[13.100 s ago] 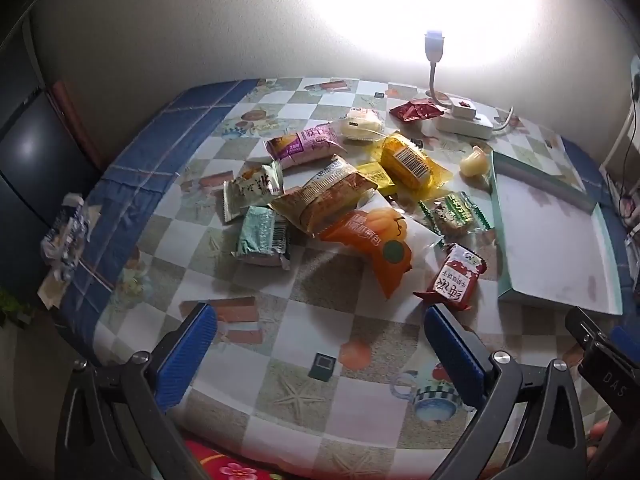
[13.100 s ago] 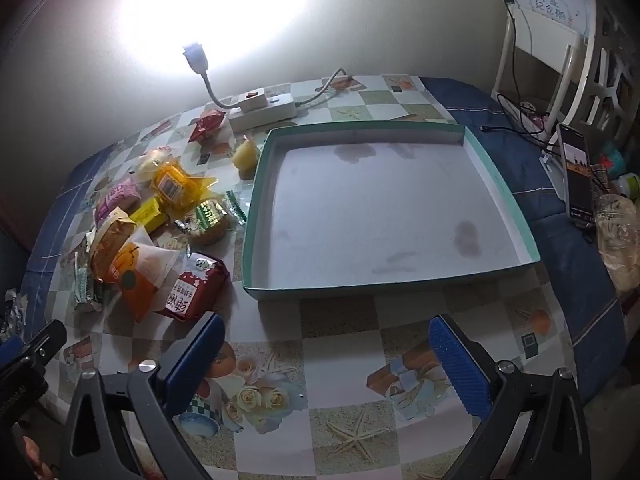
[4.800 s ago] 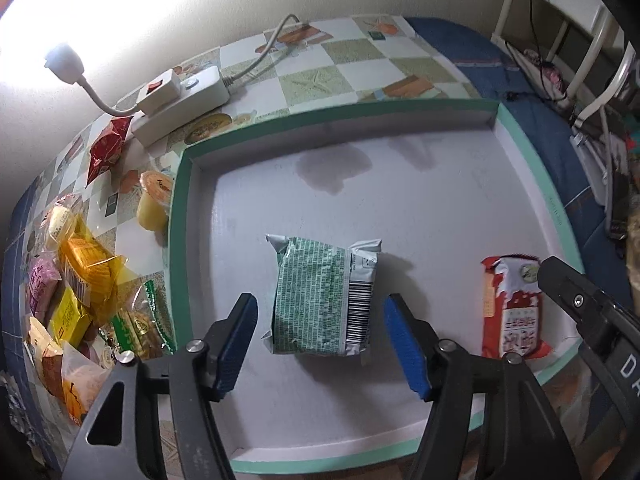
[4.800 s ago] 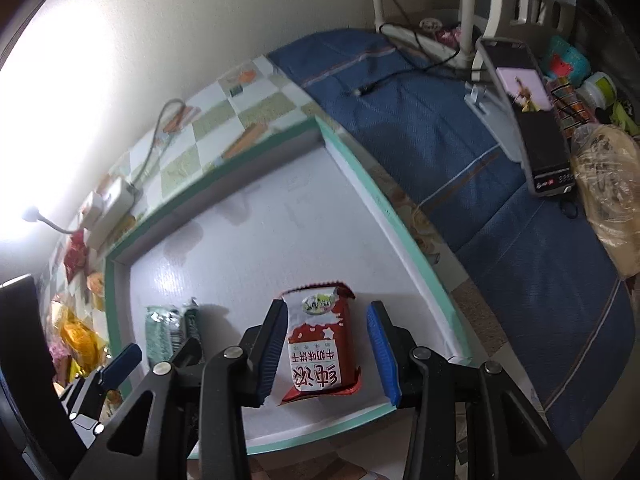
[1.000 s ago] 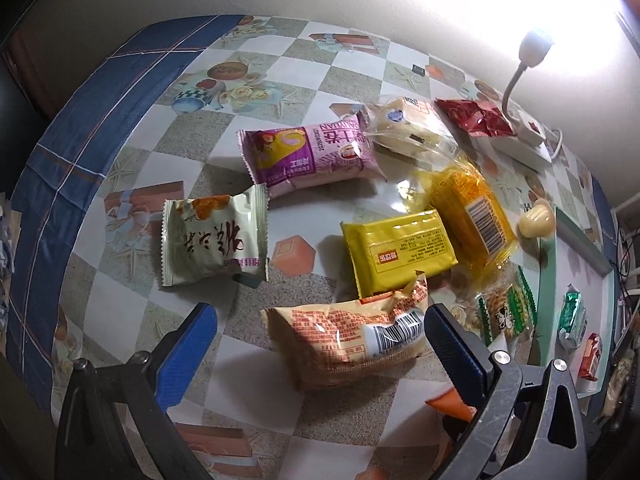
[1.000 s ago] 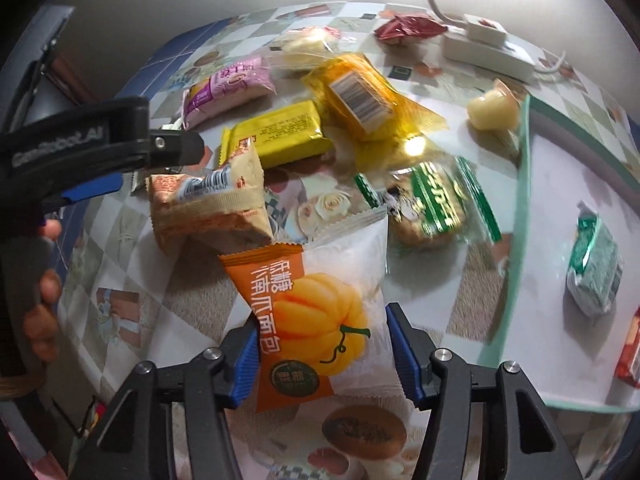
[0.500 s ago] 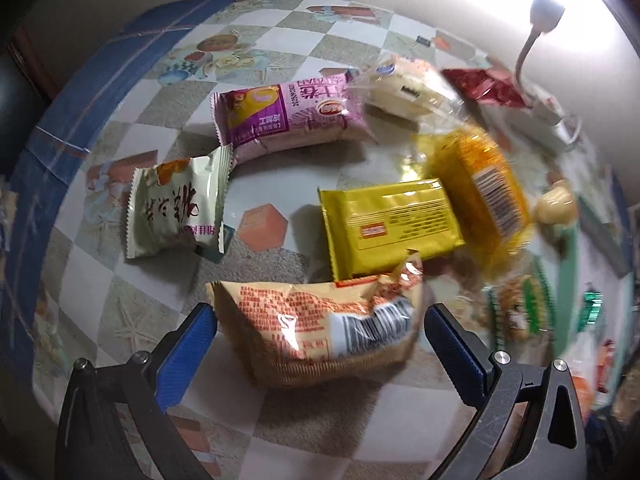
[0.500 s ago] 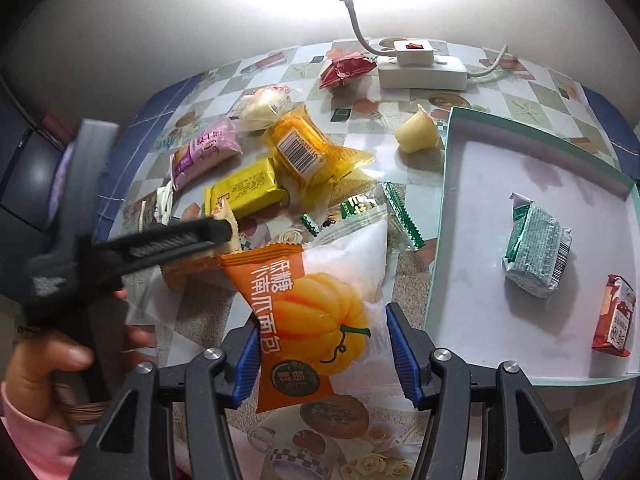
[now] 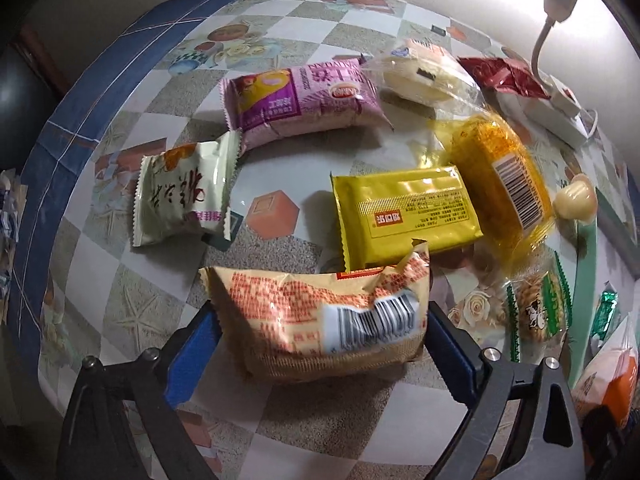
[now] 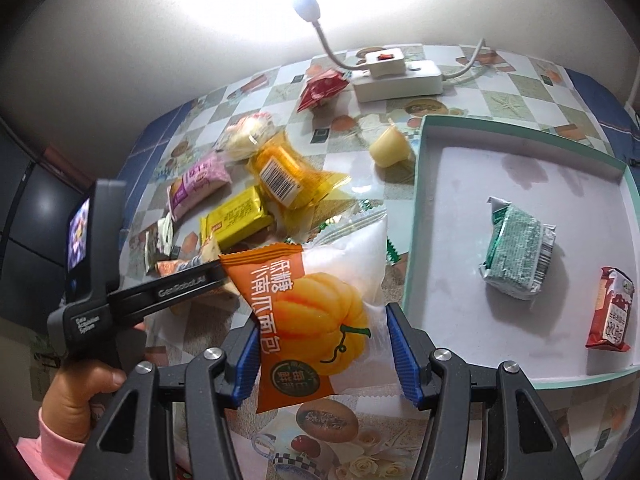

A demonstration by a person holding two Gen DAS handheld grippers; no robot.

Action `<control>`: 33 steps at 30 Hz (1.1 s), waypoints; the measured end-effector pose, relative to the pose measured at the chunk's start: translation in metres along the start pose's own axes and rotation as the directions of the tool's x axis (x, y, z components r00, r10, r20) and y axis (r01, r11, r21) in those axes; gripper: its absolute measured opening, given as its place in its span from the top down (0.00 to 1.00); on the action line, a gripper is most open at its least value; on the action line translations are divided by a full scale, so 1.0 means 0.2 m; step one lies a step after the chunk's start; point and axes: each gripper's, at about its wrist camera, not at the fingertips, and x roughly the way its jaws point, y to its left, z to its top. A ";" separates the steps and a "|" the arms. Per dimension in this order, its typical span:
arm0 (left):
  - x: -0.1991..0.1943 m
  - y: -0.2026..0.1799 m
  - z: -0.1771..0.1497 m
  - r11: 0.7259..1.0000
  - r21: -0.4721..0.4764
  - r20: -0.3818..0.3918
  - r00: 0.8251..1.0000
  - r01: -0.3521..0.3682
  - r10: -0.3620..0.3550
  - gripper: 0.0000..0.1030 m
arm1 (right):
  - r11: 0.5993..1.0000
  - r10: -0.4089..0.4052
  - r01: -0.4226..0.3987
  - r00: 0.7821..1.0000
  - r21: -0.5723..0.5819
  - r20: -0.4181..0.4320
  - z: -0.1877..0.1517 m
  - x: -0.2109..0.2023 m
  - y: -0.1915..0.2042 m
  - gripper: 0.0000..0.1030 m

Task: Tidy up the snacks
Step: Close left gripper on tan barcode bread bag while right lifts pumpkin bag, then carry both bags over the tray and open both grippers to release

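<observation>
My left gripper point(image 9: 316, 328) is shut on a tan bread packet with a barcode point(image 9: 320, 316), low over the table. My right gripper point(image 10: 322, 354) is shut on an orange and white pumpkin bread packet point(image 10: 316, 300) and holds it above the table, just left of the teal-rimmed white tray point(image 10: 416, 216). In the tray lie a green packet point(image 10: 516, 252) and a red packet point(image 10: 610, 314). Loose snacks lie ahead of the left gripper: a yellow packet point(image 9: 404, 216), an orange packet point(image 9: 500, 176), a purple packet point(image 9: 300, 100) and a pale green packet point(image 9: 184, 192).
A white power strip point(image 10: 400, 76) with a gooseneck lamp point(image 10: 308, 4) stands at the back by the wall. A red pouch point(image 10: 320, 88), a jelly cup point(image 10: 390, 148) and a clear-wrapped cake point(image 9: 420, 76) lie nearby. A green-striped cookie packet point(image 9: 536, 312) lies by the tray.
My left gripper has closed in on the tan bread packet and now grips it. My right gripper has lifted the pumpkin packet and drawn nearer to the tray.
</observation>
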 end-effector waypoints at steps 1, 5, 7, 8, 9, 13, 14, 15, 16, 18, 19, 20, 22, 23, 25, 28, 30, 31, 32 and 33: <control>-0.01 0.01 0.00 1.000 -0.002 0.007 1.000 -0.003 0.003 0.08 | 1.000 0.003 -0.003 1.000 0.006 0.004 0.01 -0.01 -0.01 0.42; -0.09 0.04 0.02 1.000 -0.016 0.027 1.000 0.005 -0.004 0.17 | 0.999 0.022 -0.023 0.999 0.041 0.028 0.04 -0.05 -0.06 0.42; -0.14 0.05 0.03 1.000 -0.021 0.050 0.999 0.003 -0.001 0.17 | 0.997 0.029 -0.032 0.998 0.063 0.046 0.05 -0.07 -0.09 0.42; -0.15 0.05 0.03 1.000 -0.021 0.058 0.998 0.000 0.001 0.17 | 0.997 0.033 -0.037 0.998 0.073 0.055 0.06 -0.09 -0.11 0.42; -0.17 0.05 0.03 1.000 -0.021 0.071 0.997 -0.006 0.008 0.17 | 0.995 0.038 -0.043 0.997 0.085 0.064 0.07 -0.10 -0.14 0.42; -0.23 0.06 0.04 0.999 -0.044 0.090 0.996 -0.001 0.005 0.20 | 0.990 0.038 -0.049 0.996 0.132 0.084 0.08 -0.14 -0.22 0.42; -0.25 0.06 0.05 0.999 -0.046 0.101 0.995 -0.001 0.006 0.20 | 0.989 0.031 -0.044 0.995 0.144 0.092 0.09 -0.15 -0.25 0.42; -0.31 0.06 0.05 0.999 -0.049 0.131 0.991 0.005 0.001 0.21 | 0.987 0.027 -0.043 0.995 0.156 0.100 0.10 -0.16 -0.27 0.42; -0.34 0.06 0.06 0.999 -0.048 0.155 0.988 0.013 -0.006 0.21 | 0.984 0.026 -0.045 0.994 0.170 0.110 0.10 -0.17 -0.30 0.42; -0.44 0.04 0.06 0.999 -0.033 0.215 0.976 0.033 -0.025 0.21 | 0.977 0.018 -0.048 0.989 0.210 0.146 0.12 -0.22 -0.38 0.42; -0.50 0.01 0.06 0.999 -0.019 0.249 0.968 0.044 -0.037 0.21 | 0.974 0.003 -0.040 0.987 0.225 0.163 0.13 -0.24 -0.42 0.42; -0.55 -0.02 0.05 0.999 -0.005 0.275 0.960 0.054 -0.051 0.21 | 0.970 -0.028 -0.018 0.982 0.242 0.187 0.14 -0.28 -0.47 0.42; -0.61 -0.07 0.07 0.997 0.018 0.303 0.950 0.077 -0.079 0.21 | 0.963 -0.082 0.021 0.973 0.267 0.218 0.14 -0.33 -0.54 0.42; -0.64 -0.11 0.06 0.995 0.037 0.317 0.943 0.096 -0.103 0.21 | 0.958 -0.111 0.043 0.967 0.283 0.231 0.14 -0.35 -0.59 0.42; -0.68 -0.21 0.06 0.990 0.072 0.329 0.934 0.125 -0.142 0.21 | 0.945 -0.150 0.066 0.958 0.321 0.244 0.14 -0.38 -0.68 0.42; -0.71 -0.36 0.06 0.981 0.137 0.333 0.926 0.140 -0.179 0.21 | 0.918 -0.217 0.114 0.946 0.379 0.240 0.13 -0.40 -0.83 0.42; -0.71 -0.48 0.05 0.973 0.183 0.329 0.923 0.144 -0.198 0.21 | 0.904 -0.256 0.147 0.938 0.402 0.232 0.12 -0.40 -0.90 0.42; -0.71 -0.56 0.04 0.966 0.213 0.324 0.922 0.148 -0.213 0.21 | 0.898 -0.270 0.158 0.936 0.411 0.228 0.12 -0.40 -0.93 0.42; -0.70 -0.61 0.03 0.960 0.236 0.319 0.921 0.150 -0.222 0.21 | 0.892 -0.280 0.165 0.933 0.421 0.227 0.11 -0.40 -0.96 0.42; -0.70 -0.67 0.02 0.953 0.262 0.313 0.921 0.149 -0.230 0.21 | 0.886 -0.287 0.167 0.931 0.433 0.227 0.11 -0.40 -0.99 0.42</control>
